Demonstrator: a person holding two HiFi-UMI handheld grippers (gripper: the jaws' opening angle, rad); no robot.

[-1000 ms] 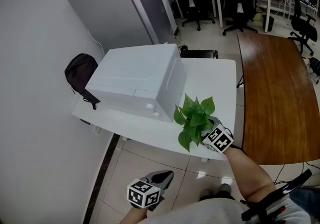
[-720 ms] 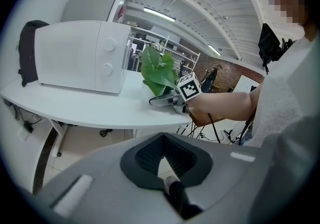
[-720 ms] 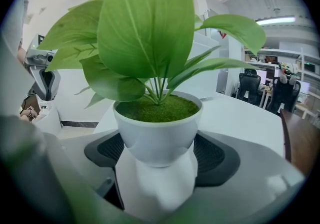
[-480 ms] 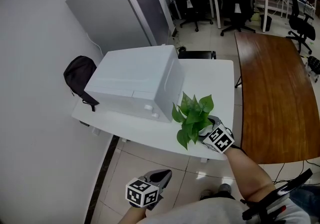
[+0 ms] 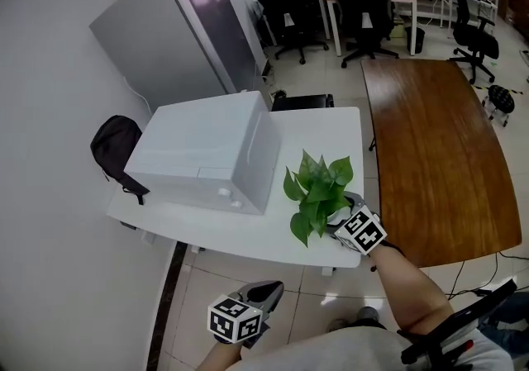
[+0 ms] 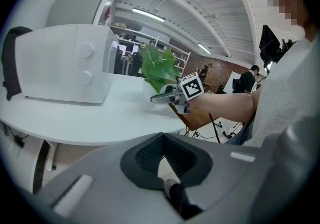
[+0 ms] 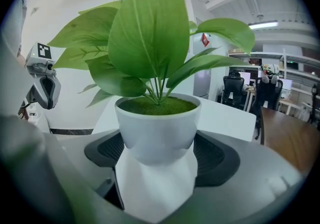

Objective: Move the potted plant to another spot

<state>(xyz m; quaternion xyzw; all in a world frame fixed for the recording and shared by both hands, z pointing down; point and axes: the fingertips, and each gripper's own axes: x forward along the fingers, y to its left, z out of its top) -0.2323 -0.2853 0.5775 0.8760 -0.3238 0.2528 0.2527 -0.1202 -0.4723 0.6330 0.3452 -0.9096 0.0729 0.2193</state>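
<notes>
Now potted plant upright in R tool

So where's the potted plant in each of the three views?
Head view: potted plant right of centre, by the white table's near edge.
Left gripper view: upper middle, leaves over the table.
Right gripper view: fills the centre, close up, table behind it.
Shared landmark: the white table.
</notes>
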